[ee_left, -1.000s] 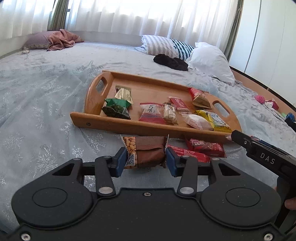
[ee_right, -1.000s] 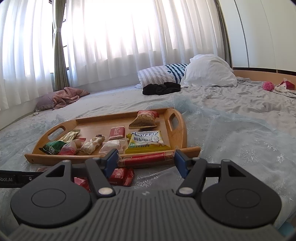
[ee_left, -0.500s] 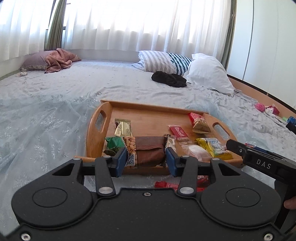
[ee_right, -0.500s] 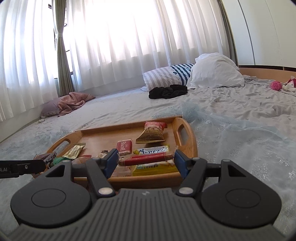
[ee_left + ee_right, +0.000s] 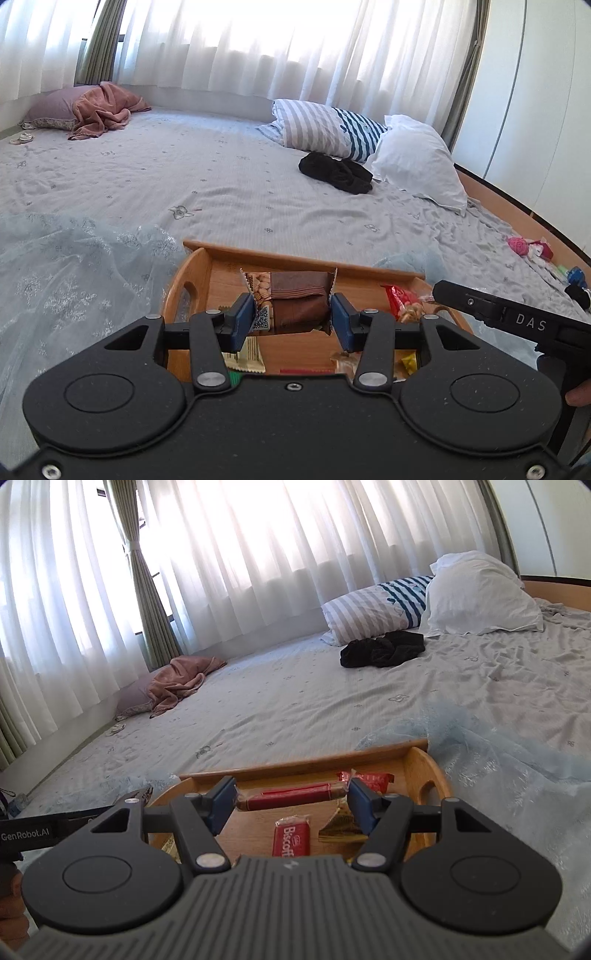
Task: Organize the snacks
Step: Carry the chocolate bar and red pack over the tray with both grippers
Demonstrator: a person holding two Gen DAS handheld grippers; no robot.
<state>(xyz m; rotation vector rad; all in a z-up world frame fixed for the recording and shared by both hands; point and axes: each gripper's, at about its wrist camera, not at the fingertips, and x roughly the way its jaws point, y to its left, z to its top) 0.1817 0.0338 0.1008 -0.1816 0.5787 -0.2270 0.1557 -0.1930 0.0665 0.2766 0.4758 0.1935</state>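
Note:
My left gripper point(image 5: 292, 320) is shut on a brown peanut snack packet point(image 5: 295, 300), held above the wooden tray point(image 5: 295, 260). My right gripper point(image 5: 291, 802) is shut on a long red snack stick point(image 5: 295, 796), gripped by its ends, also over the wooden tray point(image 5: 295, 766). On the tray floor lie a red Biscoff packet point(image 5: 290, 836), a gold packet point(image 5: 340, 829) and a red wrapper point(image 5: 369, 777). In the left wrist view a beige packet point(image 5: 245, 356) and a red packet point(image 5: 400, 297) show under the jaws. Much of the tray is hidden by both gripper bodies.
The tray sits on a bed with a pale blue lace cloth point(image 5: 66, 273). Behind lie a black garment point(image 5: 336, 171), a striped pillow point(image 5: 317, 125) and a white pillow point(image 5: 413, 158). The right gripper's handle point(image 5: 517, 321) crosses the left view. Pink toys point(image 5: 528, 249) lie by the bed's right edge.
Both grippers have risen and moved forward over the tray with their snacks still held. The tray's near rim and the red packets on the bed in front of it have dropped out of view.

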